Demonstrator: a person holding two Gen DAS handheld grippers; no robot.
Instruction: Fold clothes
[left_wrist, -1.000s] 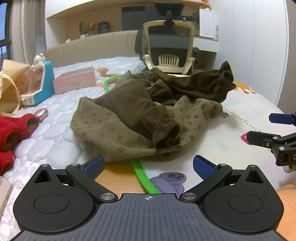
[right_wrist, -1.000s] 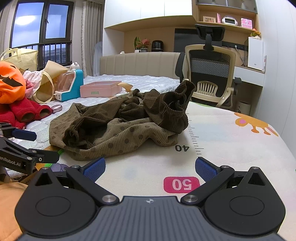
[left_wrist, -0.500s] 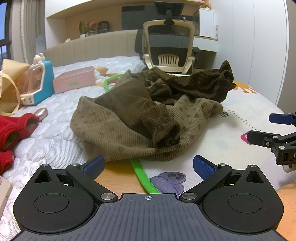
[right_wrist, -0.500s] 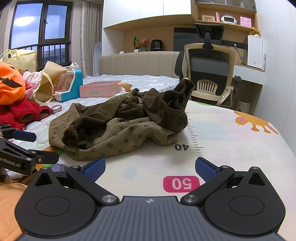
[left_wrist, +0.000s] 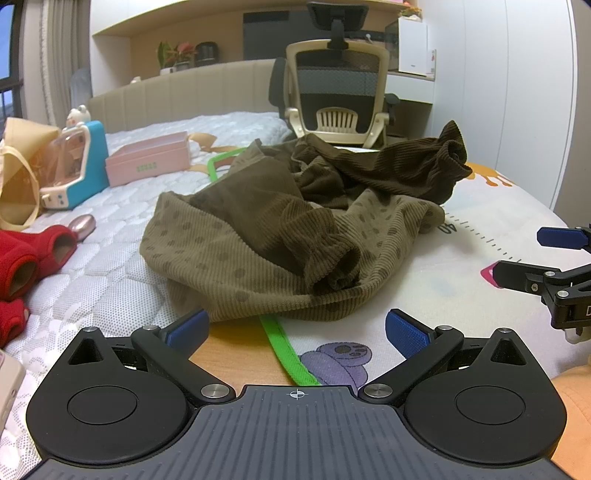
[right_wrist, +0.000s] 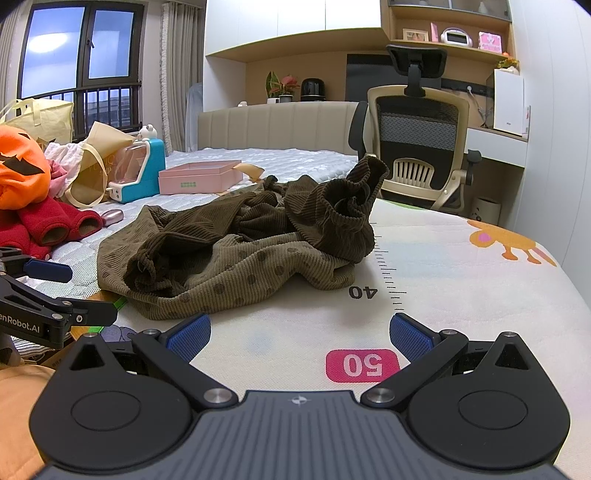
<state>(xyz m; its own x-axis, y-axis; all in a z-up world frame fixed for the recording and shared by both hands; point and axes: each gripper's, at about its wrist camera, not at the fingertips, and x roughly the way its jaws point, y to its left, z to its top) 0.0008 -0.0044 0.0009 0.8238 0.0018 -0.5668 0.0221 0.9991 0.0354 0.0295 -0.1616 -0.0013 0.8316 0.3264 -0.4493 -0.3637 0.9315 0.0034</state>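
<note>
Left wrist view: red plush items (left_wrist: 26, 254) lie at the far left on the bed (left_wrist: 92, 280), then a blue toy (left_wrist: 75, 162) and a pink box (left_wrist: 147, 158). The left gripper (left_wrist: 295, 326) hovers released, fingers spread and empty. Just beyond it, a crumpled brown garment (left_wrist: 295, 229) lies on the printed mat (left_wrist: 461, 295). The right gripper (right_wrist: 301, 330), also released and empty, hovers near the garment's right side.
</note>
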